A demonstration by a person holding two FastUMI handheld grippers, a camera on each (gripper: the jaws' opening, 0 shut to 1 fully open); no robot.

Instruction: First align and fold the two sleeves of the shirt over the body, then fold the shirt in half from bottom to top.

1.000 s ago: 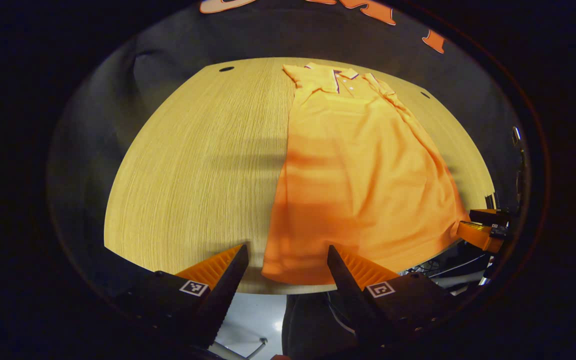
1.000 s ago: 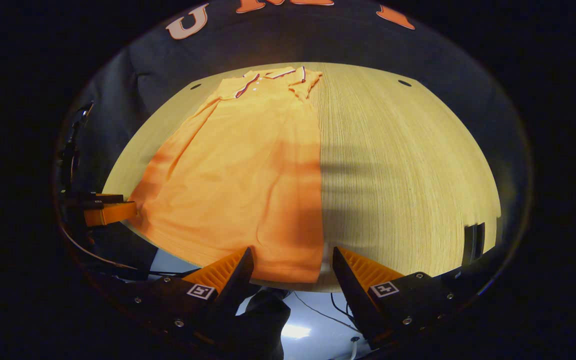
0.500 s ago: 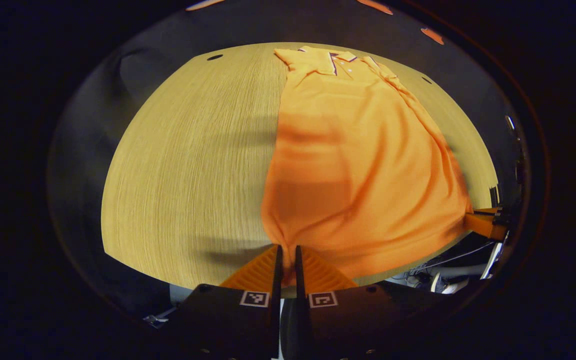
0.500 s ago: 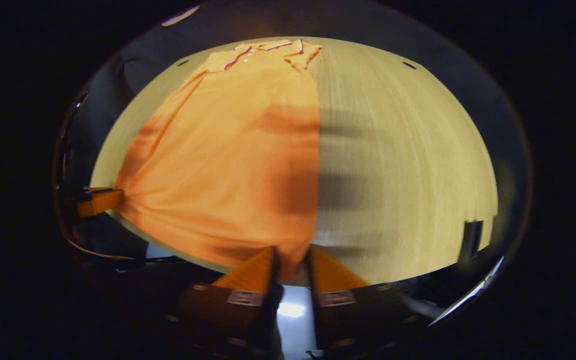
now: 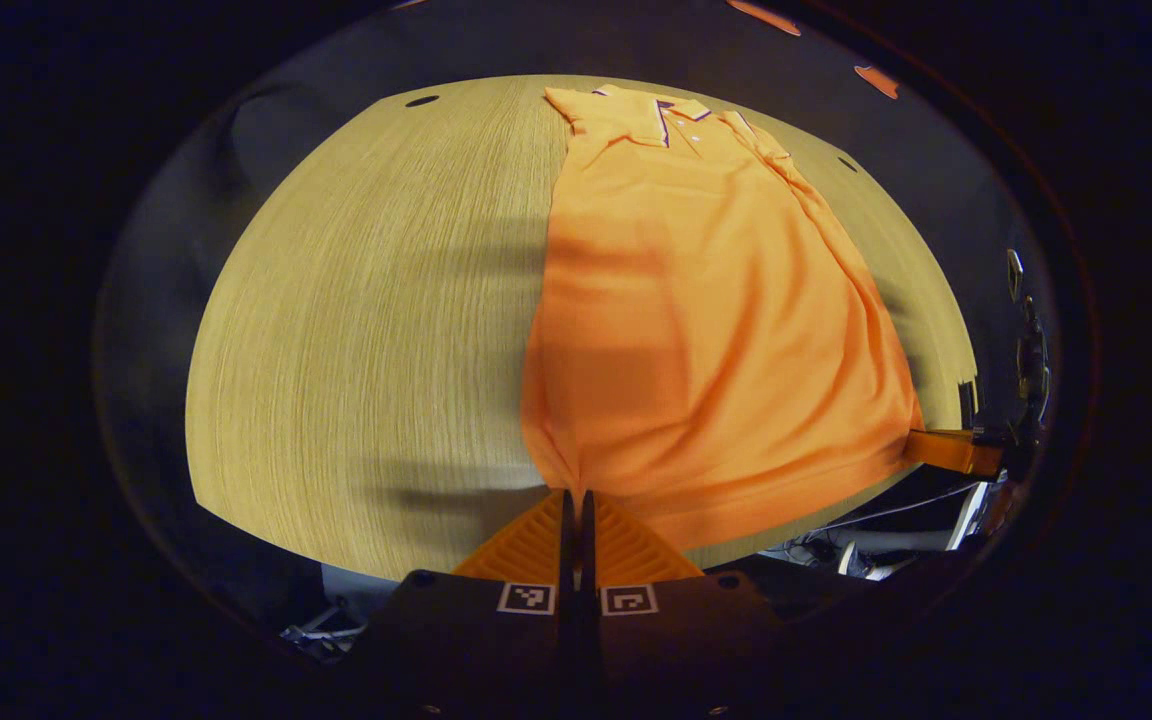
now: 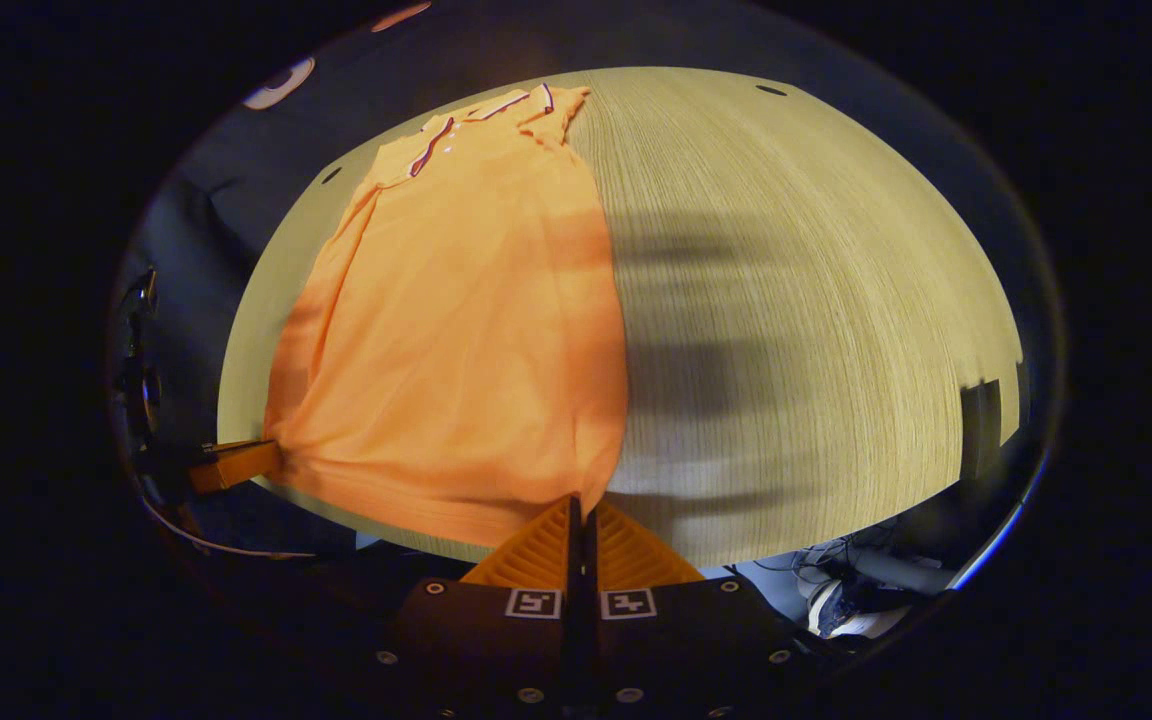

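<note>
An orange polo shirt [image 5: 706,310] lies lengthwise on the wooden table [image 5: 366,320], collar at the far end, both sleeves folded in over the body. My left gripper [image 5: 573,497] is shut on the shirt's near left hem corner, which is pulled up into a pucker. My right gripper [image 6: 580,503] is shut on the near right hem corner of the shirt [image 6: 466,320]. The hem is stretched between the two. In the left gripper view the right gripper [image 5: 941,450] shows at the right edge; in the right gripper view the left gripper [image 6: 236,463] shows at the left.
The table [image 6: 806,300] is bare wood on both sides of the shirt, with small dark holes [image 5: 422,101] near its far corners. A dark block [image 6: 979,430] sits at the table's right edge. Cables and floor [image 6: 836,590] lie below the near edge.
Both grippers went from open around the hem corners to shut on them. The hem has lifted slightly and now stretches taut between them.
</note>
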